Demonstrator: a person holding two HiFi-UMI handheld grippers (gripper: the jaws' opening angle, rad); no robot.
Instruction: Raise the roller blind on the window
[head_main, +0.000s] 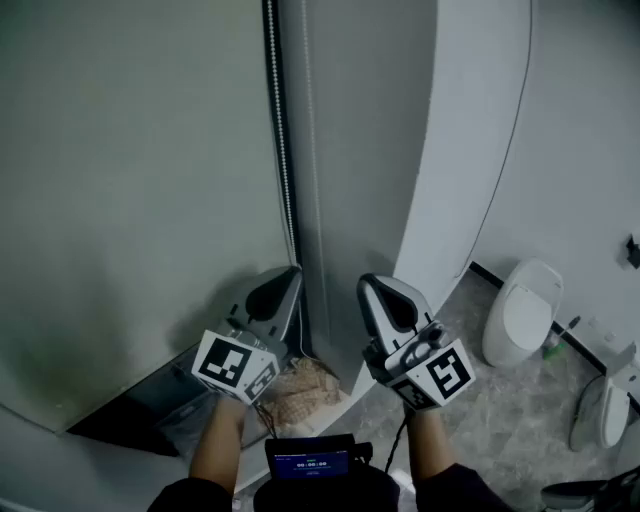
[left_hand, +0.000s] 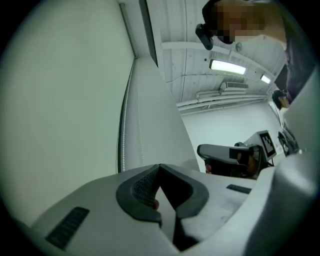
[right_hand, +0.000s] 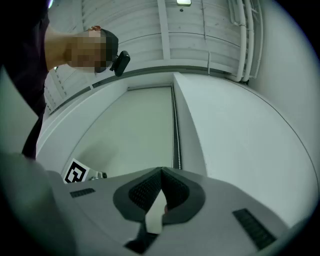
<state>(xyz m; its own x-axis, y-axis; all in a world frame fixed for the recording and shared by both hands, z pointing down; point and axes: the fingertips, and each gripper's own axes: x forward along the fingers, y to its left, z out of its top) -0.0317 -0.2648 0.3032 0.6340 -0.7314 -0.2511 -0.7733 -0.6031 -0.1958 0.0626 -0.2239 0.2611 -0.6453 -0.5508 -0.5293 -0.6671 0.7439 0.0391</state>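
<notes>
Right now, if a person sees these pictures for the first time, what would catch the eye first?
The large pale roller blind fills the left of the head view, lowered, with a bead chain hanging along its right edge. In front of it, low in the middle, the left claw and the right claw point up side by side, both shut and empty.

The pale grey-green roller blind (head_main: 130, 180) hangs lowered over the window (flat and smooth), and its pale bead chain (head_main: 286, 160) runs straight down along its right edge.
</notes>
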